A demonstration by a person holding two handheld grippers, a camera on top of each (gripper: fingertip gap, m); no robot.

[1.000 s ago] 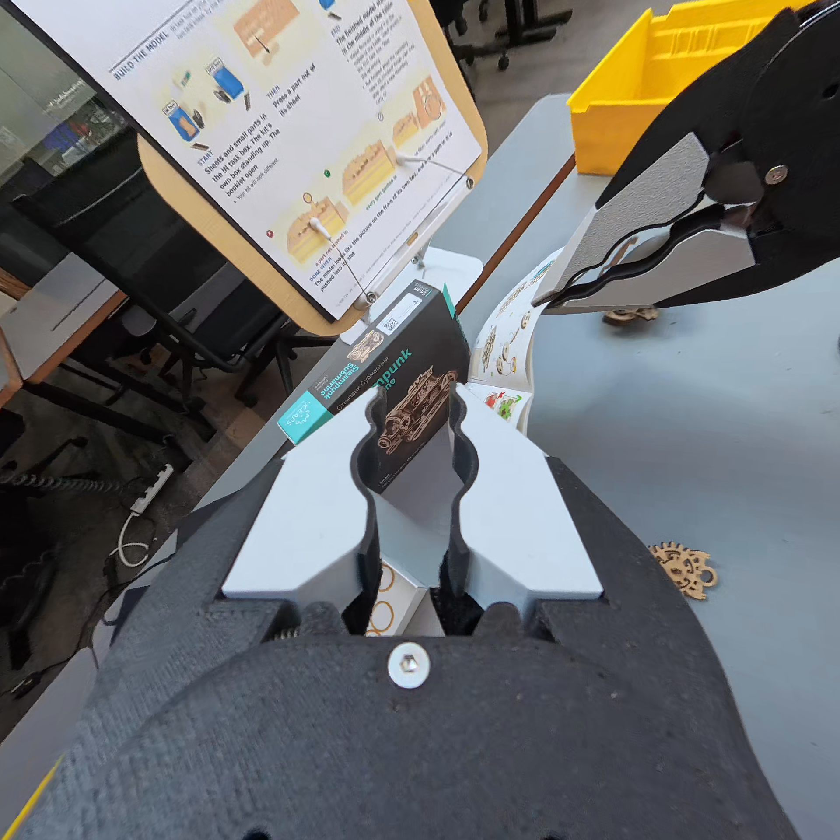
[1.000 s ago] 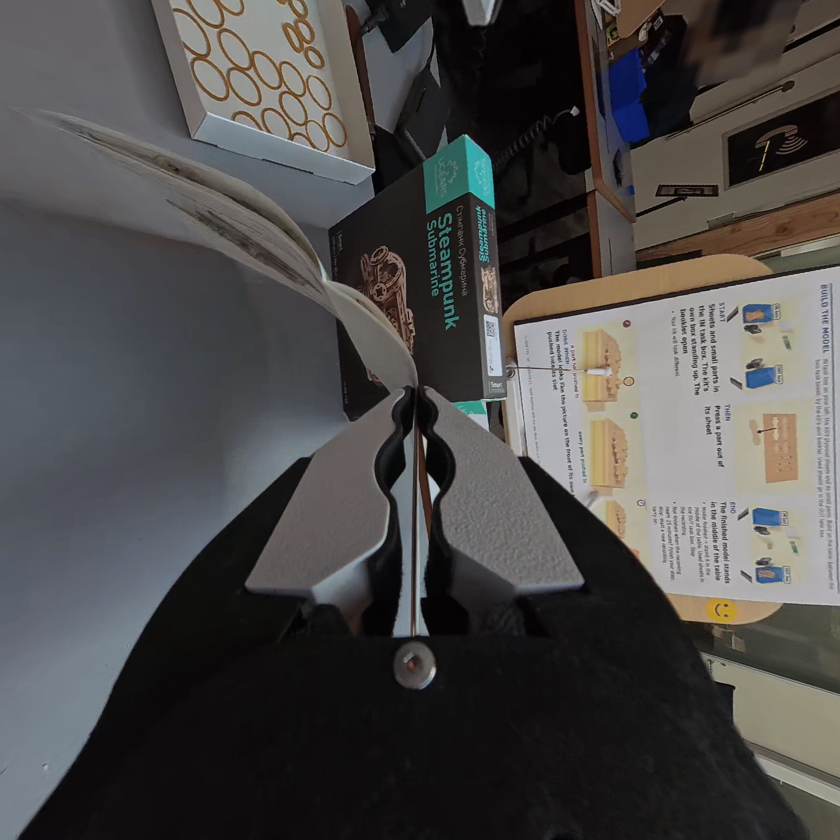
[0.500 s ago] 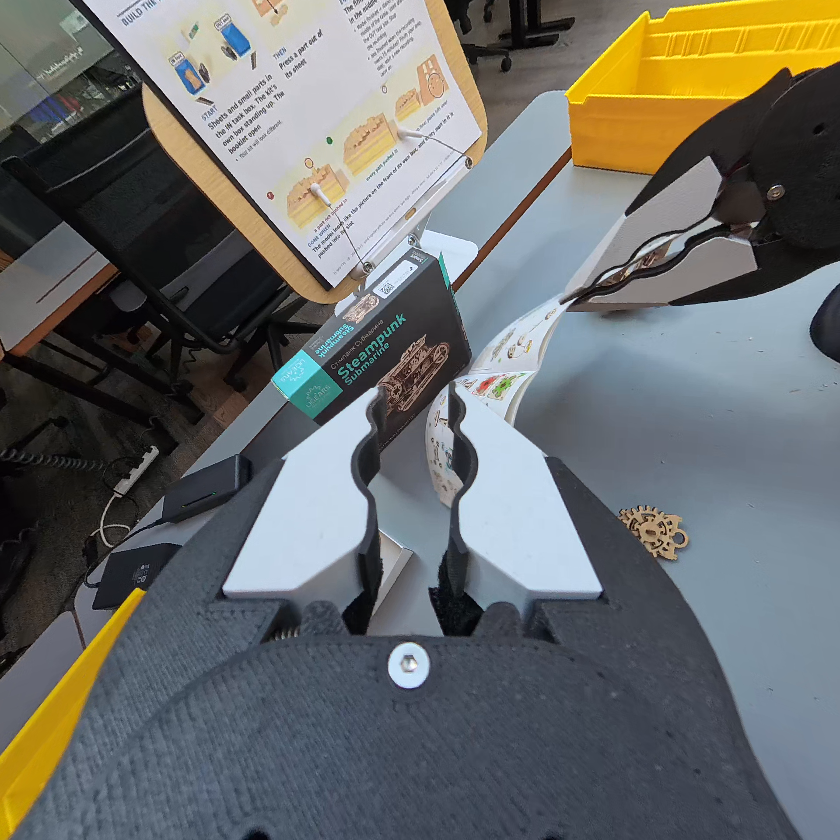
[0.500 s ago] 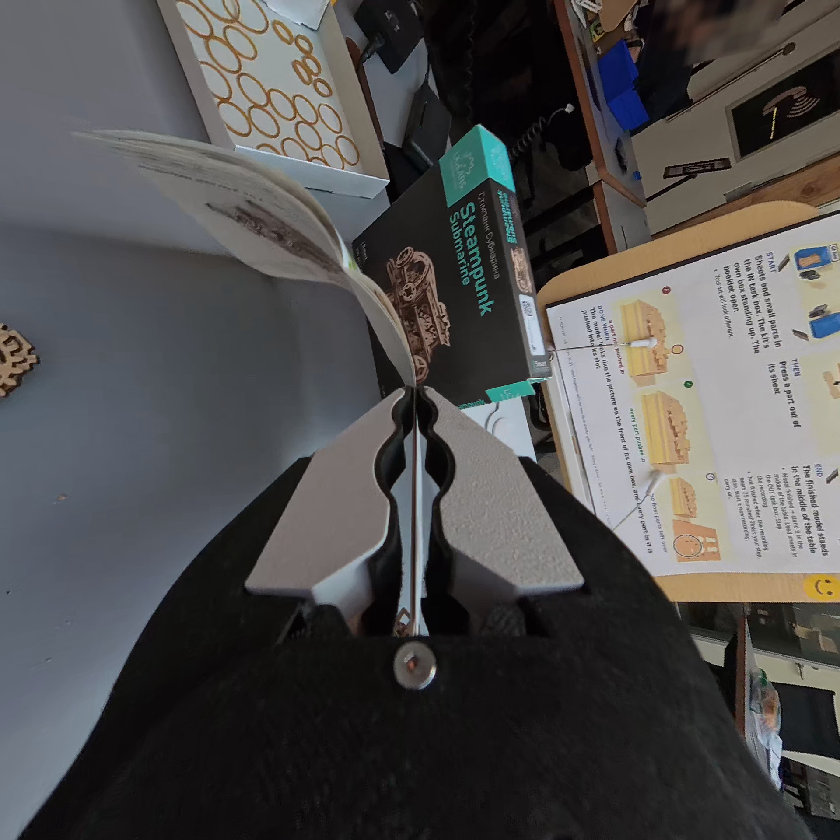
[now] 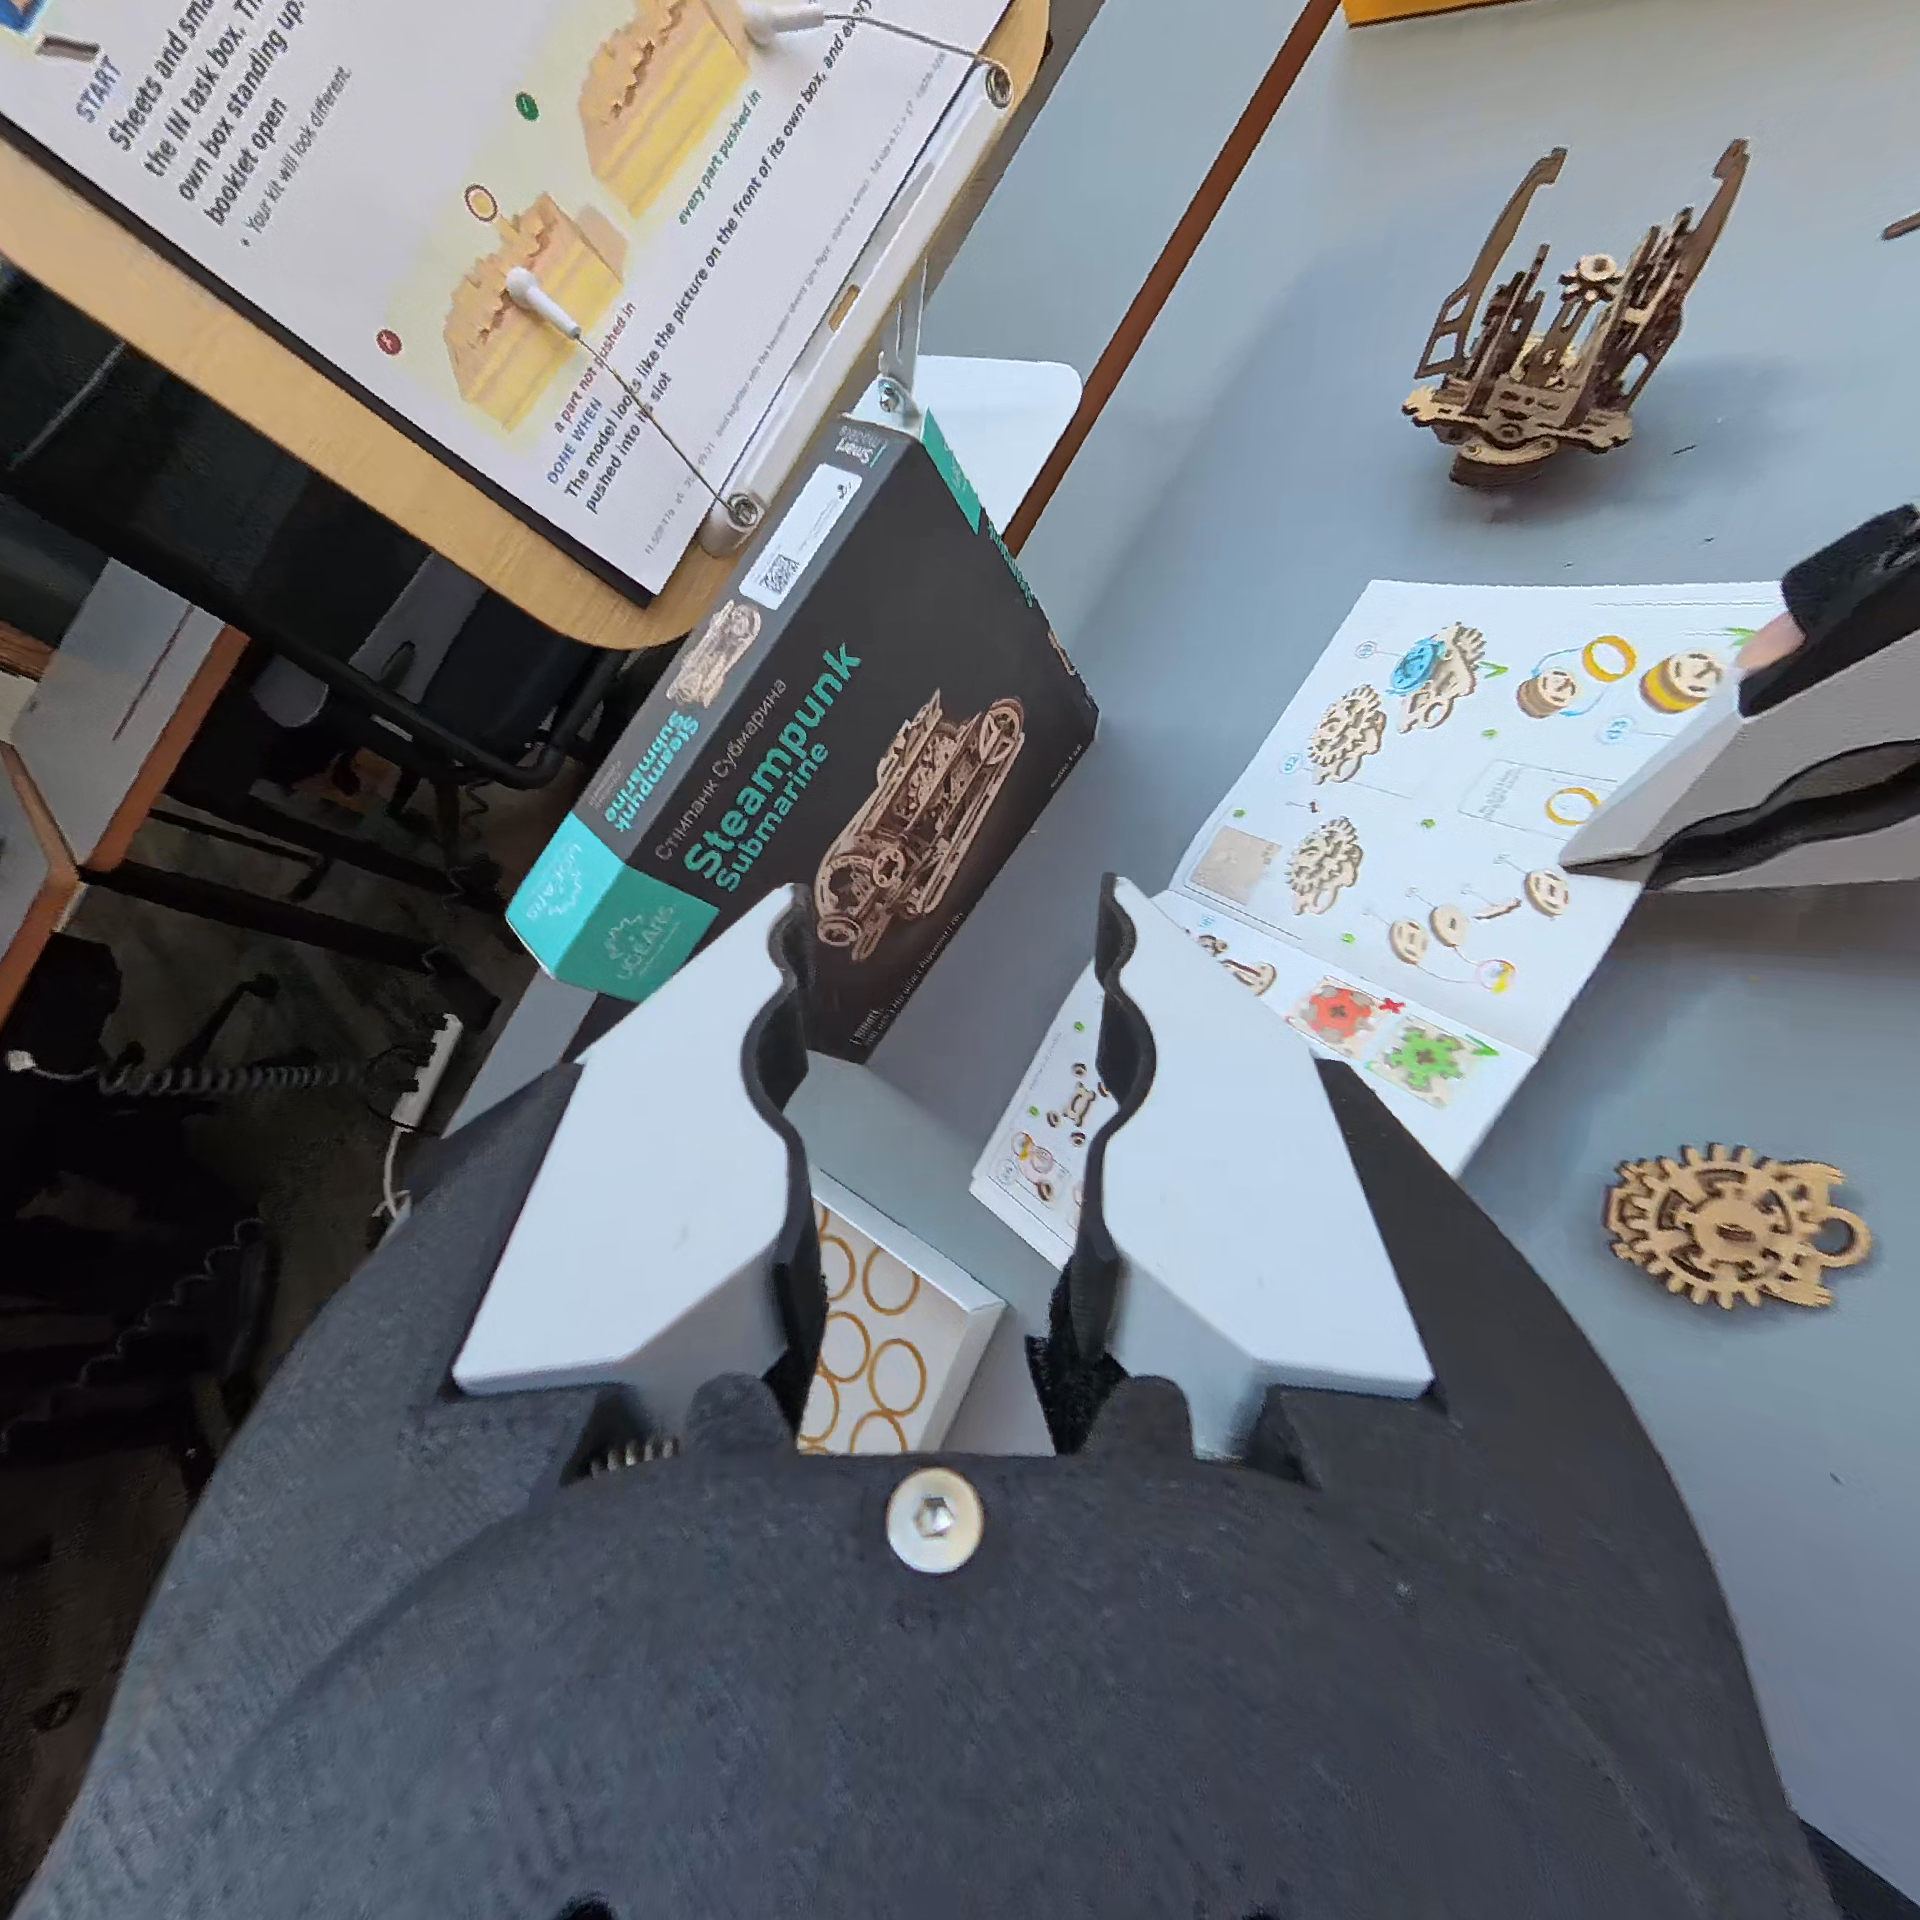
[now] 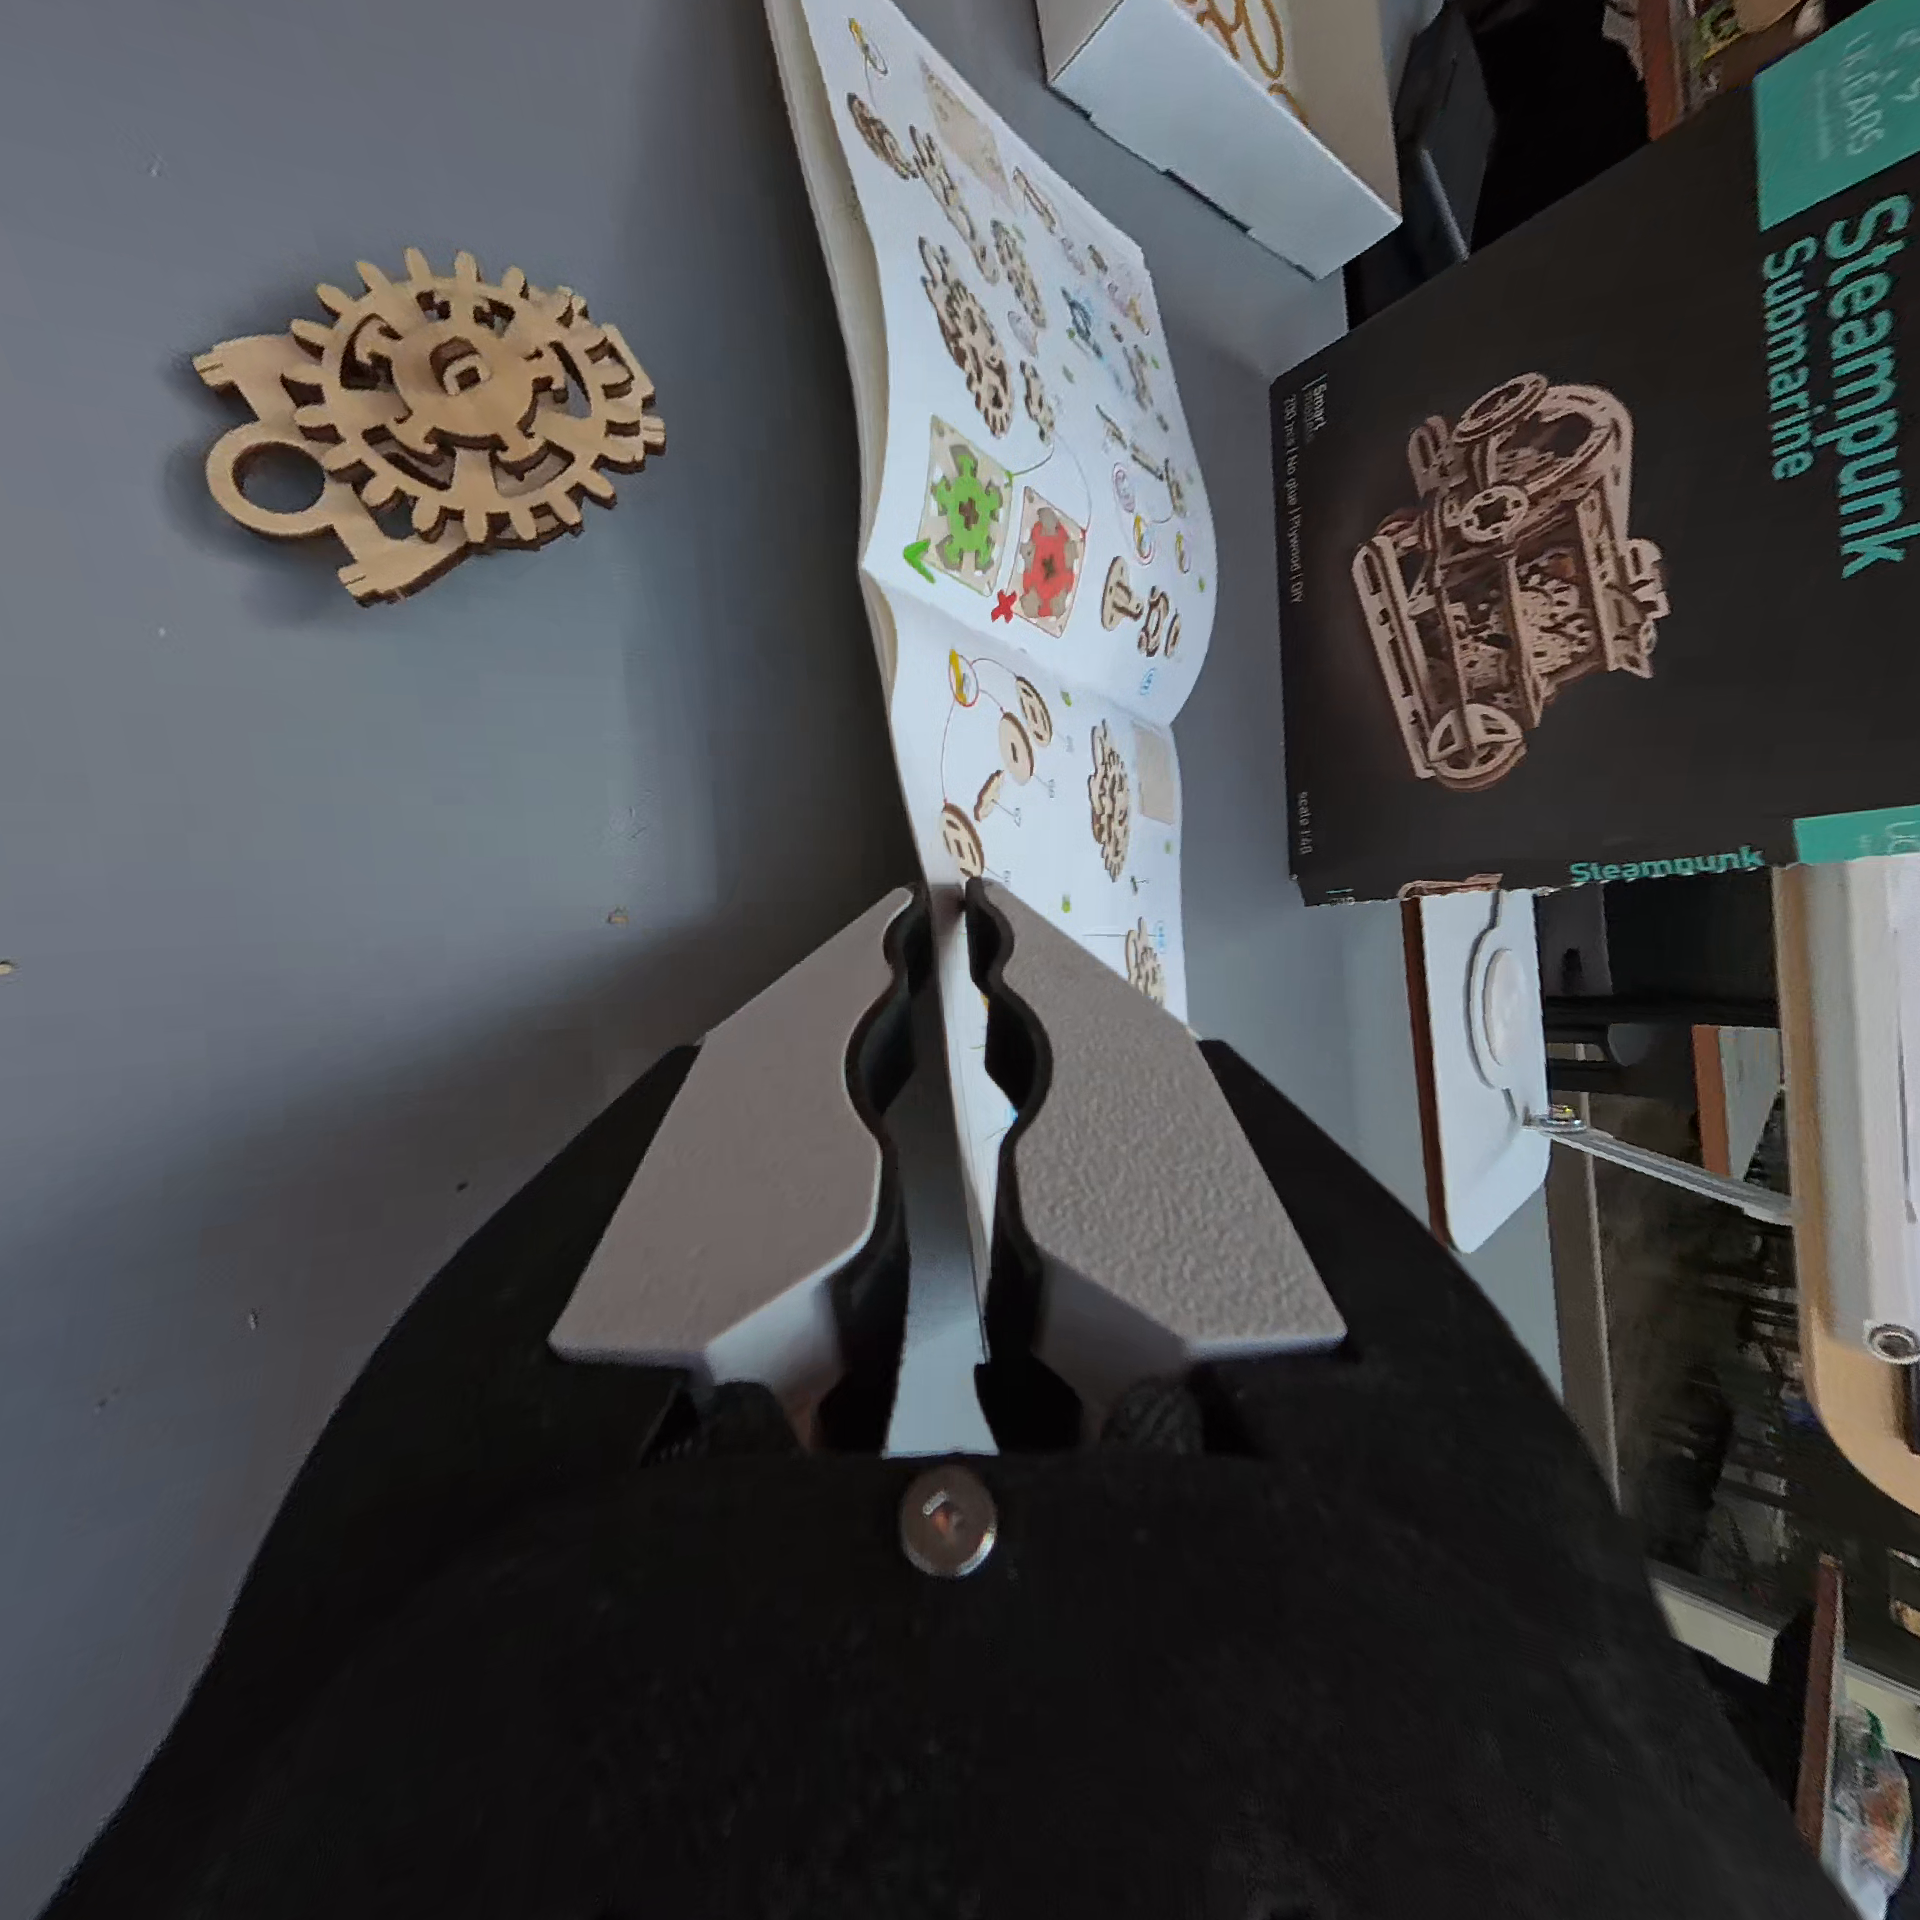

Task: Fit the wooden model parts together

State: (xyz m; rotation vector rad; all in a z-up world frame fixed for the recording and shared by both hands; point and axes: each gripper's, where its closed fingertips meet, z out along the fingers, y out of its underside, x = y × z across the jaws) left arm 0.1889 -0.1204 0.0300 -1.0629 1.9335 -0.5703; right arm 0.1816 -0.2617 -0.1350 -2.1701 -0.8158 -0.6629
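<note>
My right gripper [image 6: 943, 896] is shut on the near edge of the open instruction booklet [image 6: 1039, 520], which lies spread on the grey table [image 6: 416, 831]. A flat wooden gear assembly [image 6: 436, 426] lies to the left of the booklet, apart from it. In the left wrist view my left gripper [image 5: 948, 914] is open and empty, above the table's left edge. Beyond it are the booklet [image 5: 1434, 831], the right gripper [image 5: 1766, 800] on its right edge, the gear assembly [image 5: 1735, 1226] and a partly built wooden model [image 5: 1538, 343] standing farther back.
The dark kit box [image 5: 831, 748] stands upright at the table's left edge, in front of a tilted instruction board [image 5: 520, 208]. A white box with gold rings [image 5: 883, 1330] lies under my left gripper. The kit box [image 6: 1558, 520] also shows in the right wrist view. Left tips to right tips: about 20 centimeters.
The booklet, held curled up in the air before, now lies open on the table with my right gripper still on its edge. My left gripper has opened wider and tilted toward the table.
</note>
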